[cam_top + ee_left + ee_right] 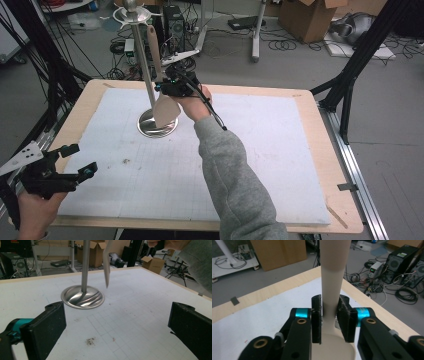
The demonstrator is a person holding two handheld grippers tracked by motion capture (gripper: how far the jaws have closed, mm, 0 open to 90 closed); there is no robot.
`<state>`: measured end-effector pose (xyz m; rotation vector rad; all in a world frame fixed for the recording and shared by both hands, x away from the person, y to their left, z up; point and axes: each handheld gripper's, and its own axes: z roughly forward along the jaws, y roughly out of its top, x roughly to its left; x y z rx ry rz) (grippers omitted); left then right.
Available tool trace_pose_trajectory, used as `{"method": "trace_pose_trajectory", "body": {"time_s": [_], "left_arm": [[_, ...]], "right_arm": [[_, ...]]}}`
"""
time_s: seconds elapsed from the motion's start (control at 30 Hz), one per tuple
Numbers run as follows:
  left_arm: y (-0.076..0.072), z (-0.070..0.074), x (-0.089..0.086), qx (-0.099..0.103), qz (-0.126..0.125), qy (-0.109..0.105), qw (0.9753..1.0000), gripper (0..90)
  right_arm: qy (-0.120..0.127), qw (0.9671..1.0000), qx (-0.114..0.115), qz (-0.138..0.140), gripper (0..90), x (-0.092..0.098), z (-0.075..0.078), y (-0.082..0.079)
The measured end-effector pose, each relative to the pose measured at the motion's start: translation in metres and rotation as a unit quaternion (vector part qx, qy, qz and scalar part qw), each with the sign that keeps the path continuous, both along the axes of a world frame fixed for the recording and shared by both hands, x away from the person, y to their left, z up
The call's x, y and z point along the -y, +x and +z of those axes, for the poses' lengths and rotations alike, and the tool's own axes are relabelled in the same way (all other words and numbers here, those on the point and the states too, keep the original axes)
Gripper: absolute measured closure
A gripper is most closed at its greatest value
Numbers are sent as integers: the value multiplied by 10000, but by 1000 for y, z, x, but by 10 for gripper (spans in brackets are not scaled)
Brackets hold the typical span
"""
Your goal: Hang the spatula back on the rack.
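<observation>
The right gripper (pixel 172 86) is pinching a beige spatula (pixel 165 111) by the narrow part of its handle, jaws pressed against it on both sides, as the right gripper view shows (pixel 329 312). The spatula is hanging blade-down in the air, just beside the post of a metal stand (pixel 157 122) at the far left of the bench (pixel 280 150), its blade above the stand's round base. The left gripper (pixel 75 167) is hovering at the near left edge, jaws spread wide and holding nothing.
</observation>
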<state>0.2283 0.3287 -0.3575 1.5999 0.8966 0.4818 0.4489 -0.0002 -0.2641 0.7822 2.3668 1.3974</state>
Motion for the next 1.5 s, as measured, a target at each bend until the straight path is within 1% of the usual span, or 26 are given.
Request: {"method": "trace_pose_trajectory", "body": {"time_s": [0.03, 0.17, 0.23, 0.4, 0.47, 0.53, 0.57, 0.63, 0.67, 0.73, 0.8, 0.87, 0.9, 0.97, 1.07, 1.17, 1.27, 1.37, 1.5], "left_arm": [[0, 0, 0, -2, -3, -4, 10000, 20], [2, 0, 1, -8, -26, 11, 10000, 20], [3, 0, 2, -8, -40, 16, 10000, 20], [7, 0, 5, -13, -88, -12, 10000, 20], [9, 0, 6, 4, -105, -49, 9999, 20], [11, 1, 7, 19, -122, -66, 9999, 20], [13, 1, 7, 26, -123, -78, 9999, 20], [15, 2, 7, 37, -155, -92, 9998, 20], [16, 3, 8, 39, -160, -113, 9998, 20], [18, 4, 8, 57, -176, -134, 9997, 20], [21, 5, 8, 78, -197, -152, 9997, 20], [23, 6, 8, 91, -198, -184, 9996, 20], [25, 6, 8, 106, -212, -204, 9995, 20], [27, 7, 9, 120, -196, -181, 9996, 20], [32, 6, 9, 91, -201, -191, 9996, 20], [36, 6, 11, 92, -224, -197, 9995, 20], [39, 6, 13, 92, -242, -204, 9995, 20], [42, 6, 15, 76, -236, -184, 9995, 20], [44, 6, 16, 71, -235, -157, 9996, 20]], "right_arm": [[-8, 10000, 31, 0, 689, 1, 0, 0], [46, 10000, 26, -34, 607, 5, -2, -3], [129, 9999, 22, -62, 521, 9, -3, -5], [315, 9994, -130, -64, 353, 20, -5, -9], [323, 9993, -204, 18, 271, 23, -4, -11], [320, 9992, -243, 80, 216, 26, -3, -14], [321, 9992, -212, 89, 198, 28, -2, -17], [319, 9994, -54, 125, 171, 31, -1, -23], [323, 9994, -10, 143, 155, 33, -1, -27], [305, 9993, 44, 196, 148, 37, -1, -33], [259, 9993, 145, 230, 148, 41, -2, -38], [266, 9992, 148, 246, 148, 46, -2, -44], [291, 9990, 208, 276, 148, 49, -2, -47], [323, 9987, 255, 307, 148, 55, -3, -52], [285, 9988, 256, 314, 148, 65, -6, -57], [357, 9986, 298, 254, 148, 78, -9, -62], [373, 9987, 272, 211, 148, 91, -11, -65], [482, 9984, 280, 121, 148, 105, -13, -70], [522, 9981, 330, -11, 148, 124, -16, -77]]}}
